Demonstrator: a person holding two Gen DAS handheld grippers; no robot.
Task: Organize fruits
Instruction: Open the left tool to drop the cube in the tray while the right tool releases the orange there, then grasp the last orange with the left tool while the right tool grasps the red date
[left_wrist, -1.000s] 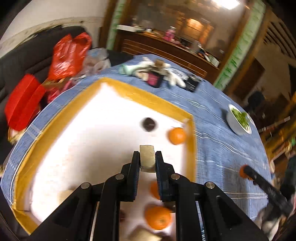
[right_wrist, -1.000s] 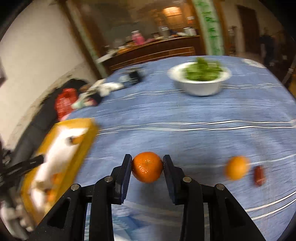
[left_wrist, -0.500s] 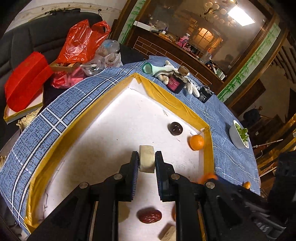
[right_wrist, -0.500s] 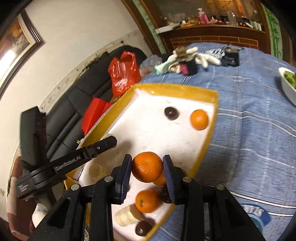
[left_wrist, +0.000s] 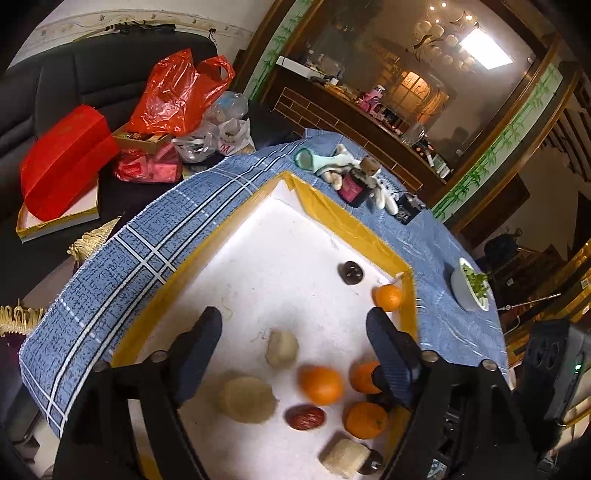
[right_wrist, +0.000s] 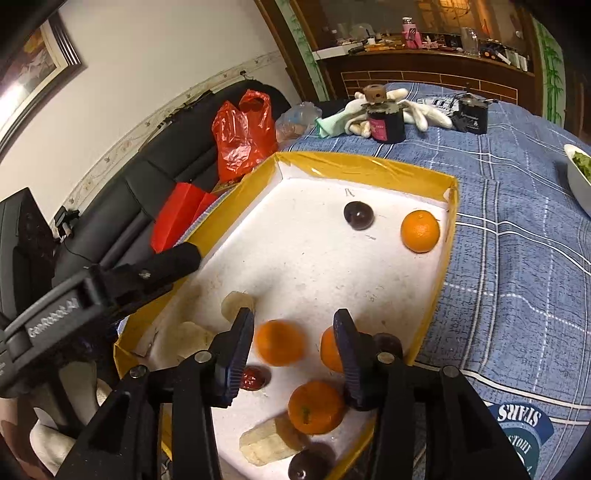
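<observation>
- At the far left, off the bench (left_wrist: 110, 266), red bags (left_wrist: 173, 96) sit on a dark sofa, no part of the job.
- Left of centre, the left claw (left_wrist: 291, 325) hangs wide apart and empty over the tray (left_wrist: 343, 218); a pale banana piece (left_wrist: 282, 348) lies on the white floor between its fingers, touching neither.
- In the middle, the right claw (right_wrist: 293, 338) is also spread wide and empty, with a blurred orange (right_wrist: 280, 342) between its fingers, seemingly loose and perhaps rolling.
- Around it lie more oranges, a red date (right_wrist: 255, 377), banana pieces and dark plums, crowded near the tray's close end.
- To the right, one orange (right_wrist: 420, 230) and a plum (right_wrist: 358, 215) rest near the far corner.
- Risk: the loose orange could roll and scatter the cluster, and either claw dropping lower could knock or crush nearby fruit.
- The two claws work close together; a careless swing could make them collide.
</observation>
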